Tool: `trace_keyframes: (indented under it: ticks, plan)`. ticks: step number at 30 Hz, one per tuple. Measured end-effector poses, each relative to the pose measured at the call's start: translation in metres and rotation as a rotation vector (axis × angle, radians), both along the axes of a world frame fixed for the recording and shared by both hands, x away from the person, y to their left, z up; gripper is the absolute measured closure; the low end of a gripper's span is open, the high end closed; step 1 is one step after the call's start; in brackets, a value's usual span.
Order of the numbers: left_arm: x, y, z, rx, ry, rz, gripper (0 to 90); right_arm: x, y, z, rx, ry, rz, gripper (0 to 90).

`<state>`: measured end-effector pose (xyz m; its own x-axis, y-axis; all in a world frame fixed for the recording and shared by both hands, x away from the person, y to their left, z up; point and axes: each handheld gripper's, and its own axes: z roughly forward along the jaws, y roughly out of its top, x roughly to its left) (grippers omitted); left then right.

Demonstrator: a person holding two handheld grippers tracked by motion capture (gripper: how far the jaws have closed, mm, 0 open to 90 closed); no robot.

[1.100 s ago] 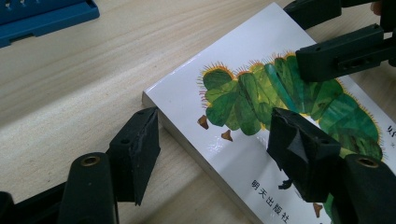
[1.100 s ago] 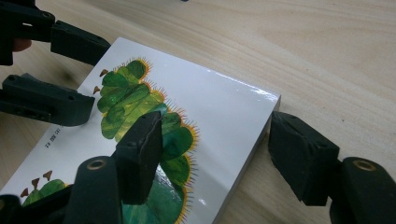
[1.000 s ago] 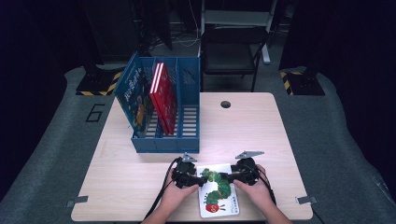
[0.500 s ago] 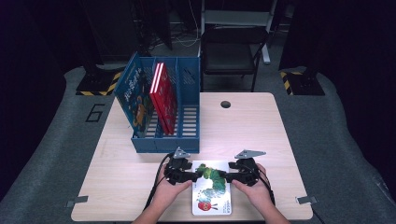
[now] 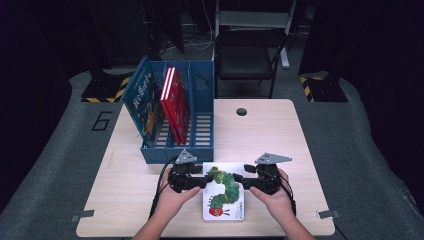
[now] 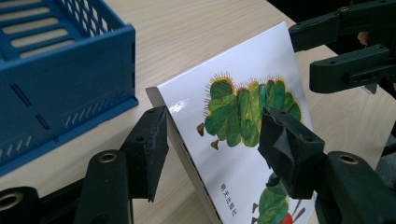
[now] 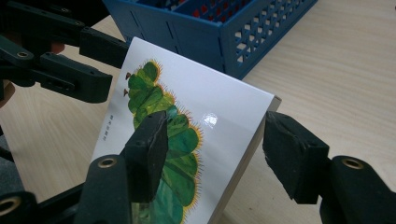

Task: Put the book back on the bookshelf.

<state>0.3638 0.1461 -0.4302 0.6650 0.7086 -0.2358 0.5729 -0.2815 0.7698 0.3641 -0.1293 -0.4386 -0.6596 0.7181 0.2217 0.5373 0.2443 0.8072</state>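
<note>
A white picture book [image 5: 225, 192] with a green caterpillar on its cover lies at the table's near edge, its far end tipped up. My left gripper [image 5: 206, 178] grips the far left corner; its jaws have just been closing. In the left gripper view one pad presses the spine edge and the other rests on the cover of the book [image 6: 243, 154]. My right gripper [image 5: 239, 178] holds the far right corner; its jaws have just been closing. In the right gripper view one pad sits on the cover of the book [image 7: 219, 116] and the other is at its edge.
A blue slatted bin [image 5: 175, 150] stands just beyond the book, holding an upright red book [image 5: 175, 102] and a blue book [image 5: 142, 102]. The wooden table [image 5: 270, 135] has a cable hole [image 5: 241, 111]. A dark chair [image 5: 247, 55] stands behind the table.
Both hands have risen and the book's far end has come up off the table with them. Both pairs of jaws have narrowed onto its corners.
</note>
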Motion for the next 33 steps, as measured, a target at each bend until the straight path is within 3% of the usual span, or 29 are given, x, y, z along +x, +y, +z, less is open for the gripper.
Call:
trace_keyframes:
  ticks: [14, 26, 33]
  plan:
    - [-0.009, 0.005, 0.033, -0.027, -0.077, 0.005, 43.6, -0.009, 0.006, 0.034, 0.02, -0.095, 0.028, 41.5]
    - [-0.007, 0.007, 0.038, -0.024, -0.086, -0.001, 44.5, -0.005, 0.007, 0.039, 0.019, -0.113, 0.029, 42.1]
    - [-0.011, 0.011, 0.041, -0.036, -0.094, -0.012, 46.5, -0.009, 0.006, 0.041, 0.016, -0.149, 0.044, 43.9]
